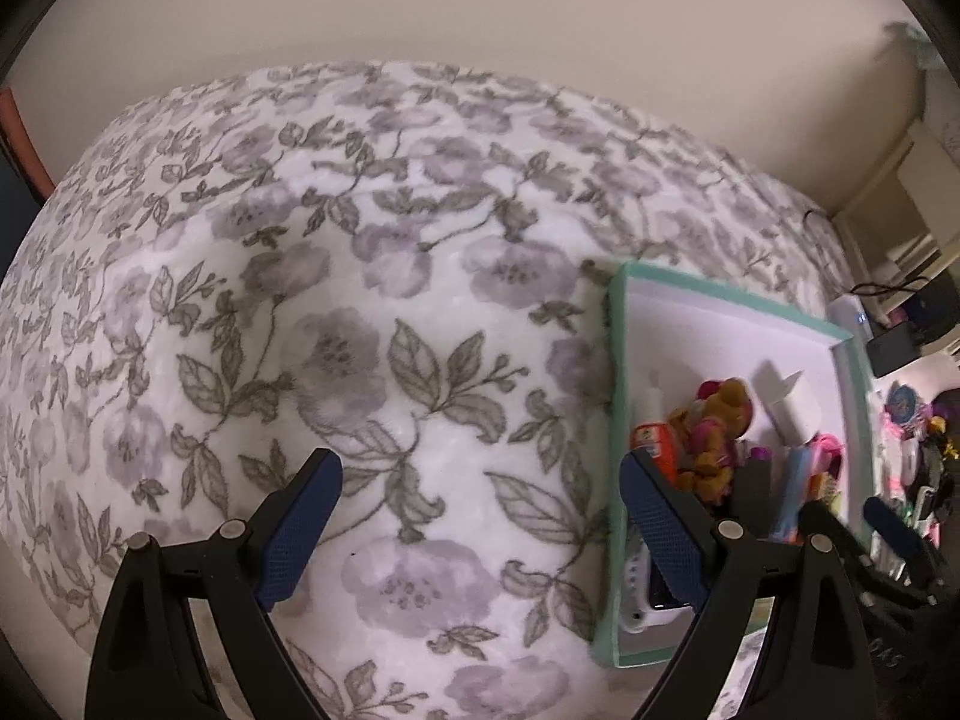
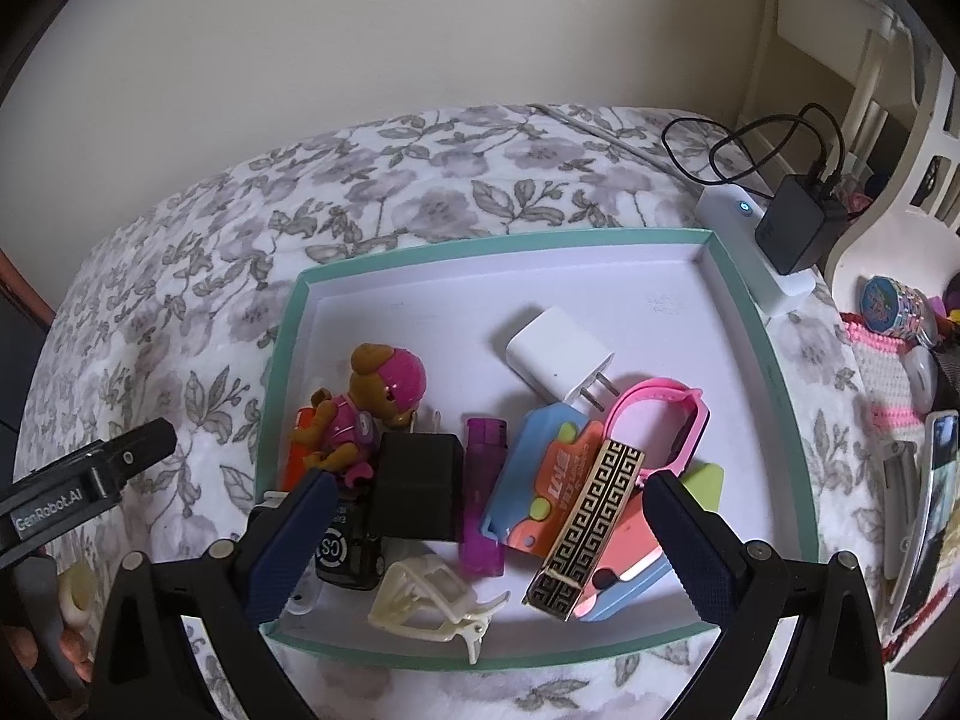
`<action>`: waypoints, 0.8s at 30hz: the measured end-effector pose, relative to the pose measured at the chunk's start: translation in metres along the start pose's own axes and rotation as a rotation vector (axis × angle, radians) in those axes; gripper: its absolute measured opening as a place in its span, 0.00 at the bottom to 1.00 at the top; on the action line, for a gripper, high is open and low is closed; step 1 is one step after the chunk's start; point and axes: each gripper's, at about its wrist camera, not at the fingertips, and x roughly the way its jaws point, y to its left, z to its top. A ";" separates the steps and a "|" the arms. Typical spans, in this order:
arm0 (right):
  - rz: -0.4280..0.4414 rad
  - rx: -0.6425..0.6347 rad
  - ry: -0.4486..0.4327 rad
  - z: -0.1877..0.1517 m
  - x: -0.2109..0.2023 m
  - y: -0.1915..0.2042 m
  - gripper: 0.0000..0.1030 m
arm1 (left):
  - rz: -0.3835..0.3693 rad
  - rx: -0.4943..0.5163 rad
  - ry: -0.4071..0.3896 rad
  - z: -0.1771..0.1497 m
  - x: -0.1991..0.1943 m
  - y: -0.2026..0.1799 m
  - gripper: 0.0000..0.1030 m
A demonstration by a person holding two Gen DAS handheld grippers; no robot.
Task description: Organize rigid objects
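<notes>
1. Right wrist view: right tool (image 2: 486,546) jaws wide apart, empty, over tray (image 2: 774,396) holding toy dog (image 2: 378,402), white charger (image 2: 555,357), purple lighter (image 2: 483,498).
2. Left tool (image 1: 480,531) spread wide, empty, beside tray on bedspread (image 1: 300,300).

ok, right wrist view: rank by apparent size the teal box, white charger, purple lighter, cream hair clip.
1. teal box, by far the largest
2. cream hair clip, though it lies nearest the camera
3. white charger and purple lighter look about alike; the charger sits farther back, so no ranking between them.
</notes>
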 end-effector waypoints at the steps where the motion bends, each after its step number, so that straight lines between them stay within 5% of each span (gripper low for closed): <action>1: 0.011 0.000 0.005 -0.001 -0.001 0.001 1.00 | -0.004 0.001 -0.017 0.000 -0.004 -0.002 0.91; 11: 0.055 -0.010 -0.002 -0.017 -0.017 0.014 1.00 | 0.049 0.007 -0.076 -0.013 -0.031 0.000 0.91; 17: 0.057 -0.022 -0.011 -0.026 -0.028 0.019 1.00 | 0.188 0.043 -0.122 -0.023 -0.048 0.001 0.91; 24: 0.071 -0.036 -0.026 -0.033 -0.038 0.023 1.00 | 0.187 0.065 -0.132 -0.037 -0.064 0.004 0.91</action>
